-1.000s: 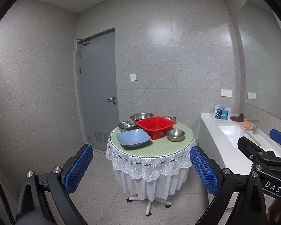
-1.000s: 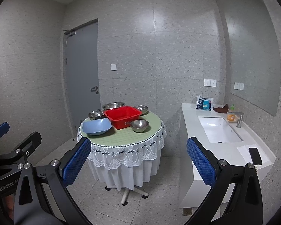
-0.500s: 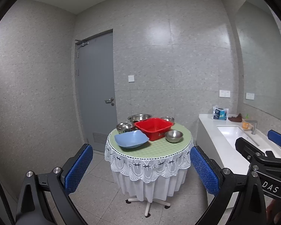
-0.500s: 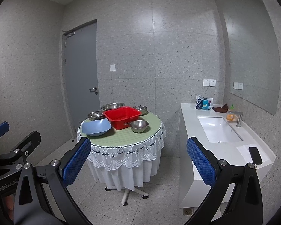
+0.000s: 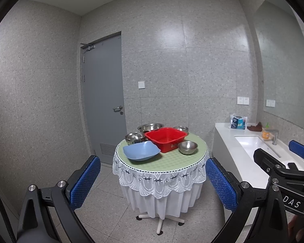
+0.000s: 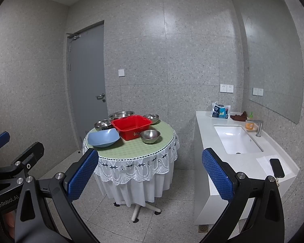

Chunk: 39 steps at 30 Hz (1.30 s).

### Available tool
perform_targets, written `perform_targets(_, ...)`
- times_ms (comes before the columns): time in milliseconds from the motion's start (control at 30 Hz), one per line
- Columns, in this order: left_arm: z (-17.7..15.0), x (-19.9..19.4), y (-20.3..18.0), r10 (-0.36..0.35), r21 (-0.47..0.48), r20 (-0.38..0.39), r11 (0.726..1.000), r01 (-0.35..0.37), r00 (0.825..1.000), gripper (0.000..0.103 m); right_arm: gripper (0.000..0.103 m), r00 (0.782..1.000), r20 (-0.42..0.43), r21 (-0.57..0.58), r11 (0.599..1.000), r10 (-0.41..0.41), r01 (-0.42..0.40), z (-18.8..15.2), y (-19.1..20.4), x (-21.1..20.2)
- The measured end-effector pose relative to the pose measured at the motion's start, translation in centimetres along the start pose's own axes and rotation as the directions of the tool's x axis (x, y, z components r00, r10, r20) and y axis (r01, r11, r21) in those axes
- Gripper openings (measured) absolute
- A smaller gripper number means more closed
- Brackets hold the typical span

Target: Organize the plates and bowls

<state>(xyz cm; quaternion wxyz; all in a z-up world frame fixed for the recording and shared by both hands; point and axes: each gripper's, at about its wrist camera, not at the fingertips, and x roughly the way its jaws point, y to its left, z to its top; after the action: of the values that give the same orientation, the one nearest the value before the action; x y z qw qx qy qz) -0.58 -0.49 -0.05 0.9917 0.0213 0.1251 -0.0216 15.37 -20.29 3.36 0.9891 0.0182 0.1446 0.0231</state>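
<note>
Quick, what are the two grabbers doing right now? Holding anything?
Left gripper: open, fingers spread wide, holding nothing.
Right gripper: open, fingers spread wide, holding nothing.

Ahead of you a grey door (image 5: 103, 99) stands shut in the speckled wall, a white switch (image 5: 141, 85) beside it. To your right a white counter (image 6: 204, 121) holds a sink (image 6: 237, 139), a faucet (image 6: 258, 126), a blue packet (image 6: 221, 110) and a black phone (image 6: 276, 168).
</note>
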Motion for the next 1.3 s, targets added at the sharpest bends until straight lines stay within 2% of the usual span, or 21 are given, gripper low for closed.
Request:
perform_targets(600, 0.7, 1.9, -1.5, 0.020, 0.003, -0.020, 1.000, -0.020, 1.000, 0.102, 0.103, 0.999, -0.025, 0.005, 1.000, 0.024, -0.024, 0.6, -0.7, 2.6)
perform_targets(1300, 3.7, 6.4, -4.1, 0.073, -0.018, -0.085, 0.997, -0.074, 0.994, 0.102, 0.103, 0.993, -0.090, -0.011, 0.997, 0.077, -0.079, 1.9, -2.4, 7.6)
